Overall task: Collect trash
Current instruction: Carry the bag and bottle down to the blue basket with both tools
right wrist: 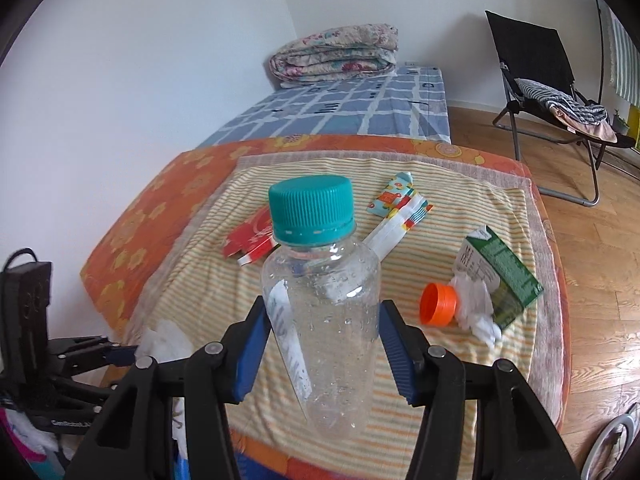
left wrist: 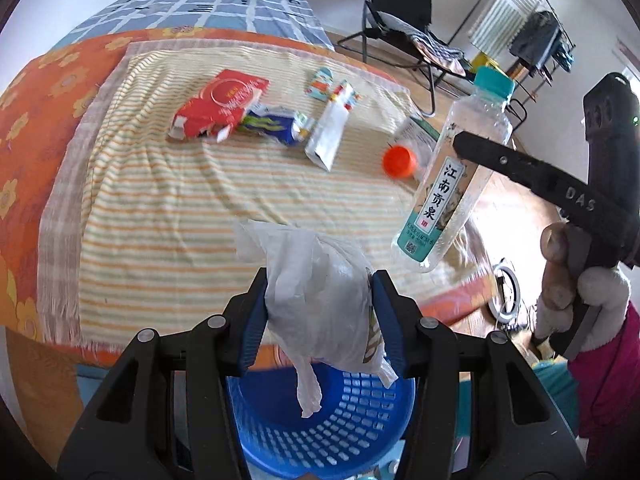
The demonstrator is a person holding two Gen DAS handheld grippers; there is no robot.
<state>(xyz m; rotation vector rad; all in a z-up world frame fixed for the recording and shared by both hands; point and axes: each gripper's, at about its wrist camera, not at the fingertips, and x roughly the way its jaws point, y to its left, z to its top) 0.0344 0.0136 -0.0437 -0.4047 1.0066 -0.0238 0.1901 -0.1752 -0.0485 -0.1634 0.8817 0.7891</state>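
Note:
My left gripper (left wrist: 318,316) is shut on a crumpled white plastic bag (left wrist: 320,304) and holds it above a blue mesh basket (left wrist: 352,420). My right gripper (right wrist: 320,348) is shut on a clear plastic bottle (right wrist: 324,320) with a teal cap, held upright above the bed's near edge; the bottle also shows in the left wrist view (left wrist: 448,184). On the striped towel (left wrist: 180,216) lie a red packet (left wrist: 220,104), a blue wrapper (left wrist: 272,124), a white sachet (left wrist: 330,132), an orange cap (left wrist: 398,162) and a green carton (right wrist: 500,276).
The towel lies on an orange flowered bedspread (left wrist: 32,128). A folded quilt (right wrist: 336,54) sits at the bed's far end. A black folding chair (right wrist: 536,80) and a drying rack (left wrist: 520,28) stand on the wooden floor at right.

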